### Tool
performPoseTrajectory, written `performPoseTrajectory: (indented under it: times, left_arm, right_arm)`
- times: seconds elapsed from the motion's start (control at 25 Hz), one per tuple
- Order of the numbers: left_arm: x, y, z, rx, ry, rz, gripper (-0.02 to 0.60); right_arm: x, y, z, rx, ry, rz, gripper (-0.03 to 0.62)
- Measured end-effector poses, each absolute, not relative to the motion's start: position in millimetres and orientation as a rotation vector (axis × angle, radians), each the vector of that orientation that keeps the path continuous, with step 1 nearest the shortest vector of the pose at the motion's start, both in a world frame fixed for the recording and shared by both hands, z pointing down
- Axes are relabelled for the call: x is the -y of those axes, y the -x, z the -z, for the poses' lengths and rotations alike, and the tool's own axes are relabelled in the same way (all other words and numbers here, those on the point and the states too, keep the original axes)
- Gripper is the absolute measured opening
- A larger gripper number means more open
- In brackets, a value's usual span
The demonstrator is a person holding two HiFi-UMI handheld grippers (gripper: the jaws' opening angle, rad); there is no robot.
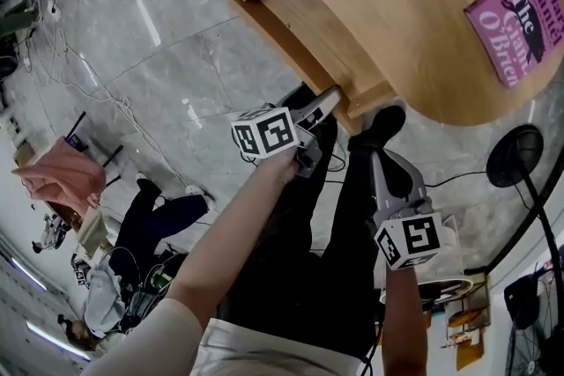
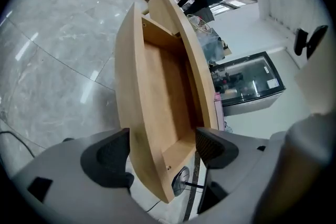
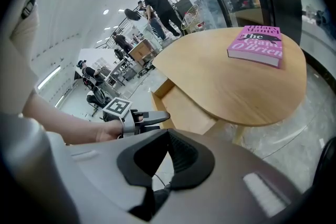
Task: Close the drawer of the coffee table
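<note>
L gripper (image 2: 163,150) jaws wide apart; R gripper (image 3: 168,136) jaws together, apparently empty; both angled downward.

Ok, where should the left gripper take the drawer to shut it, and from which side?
Probably the front panel, at its near end. It is a thin upright board standing clear of the tabletop, and no handle shows on it. Come at it from outside, facing the tabletop. The left gripper has its jaws open either side of that end.
</note>
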State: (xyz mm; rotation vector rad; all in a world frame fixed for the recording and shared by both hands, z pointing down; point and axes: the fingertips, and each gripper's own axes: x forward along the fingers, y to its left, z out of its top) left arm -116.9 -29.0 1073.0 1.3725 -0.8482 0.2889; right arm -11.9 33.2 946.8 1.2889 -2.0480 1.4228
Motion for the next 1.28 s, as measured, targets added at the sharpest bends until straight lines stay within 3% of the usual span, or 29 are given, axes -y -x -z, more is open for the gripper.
performPoseTrajectory:
  times: [0.68, 1.28]
  left_arm:
    - [41, 96, -1049, 0.894, -1.327, -0.122, 0.385]
    - [49, 79, -1044, 0.913, -1.313, -0.098, 0.446]
  right_arm:
    - [-48, 5, -957, 2.067, -1.263, -1.474, 0.009]
    - [-54, -19, -962, 2.074, -1.259, -1.497, 0.009]
